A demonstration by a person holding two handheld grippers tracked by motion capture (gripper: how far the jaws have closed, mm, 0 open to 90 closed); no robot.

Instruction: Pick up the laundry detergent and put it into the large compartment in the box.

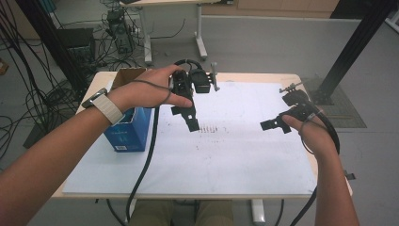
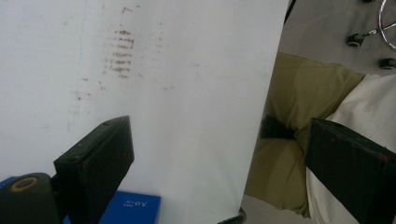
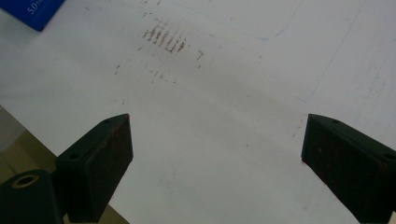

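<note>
Two grippers are in my hands, both wide open and holding nothing. My left gripper [image 1: 190, 120] points down at mid-frame. My right gripper [image 1: 273, 125] points left. The blue box [image 1: 129, 131] stands upright at left.

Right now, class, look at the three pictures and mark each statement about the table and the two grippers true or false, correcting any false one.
1. The left gripper holds the blue box. False: its jaws are apart and hold nothing.
2. The blue box stands on the table's left side. True.
3. The right gripper is shut tight. False: its jaws stand wide apart.
4. Brownish marks stain the white sheet between the grippers. True.
5. The person wears a watch on the left wrist. True.
</note>
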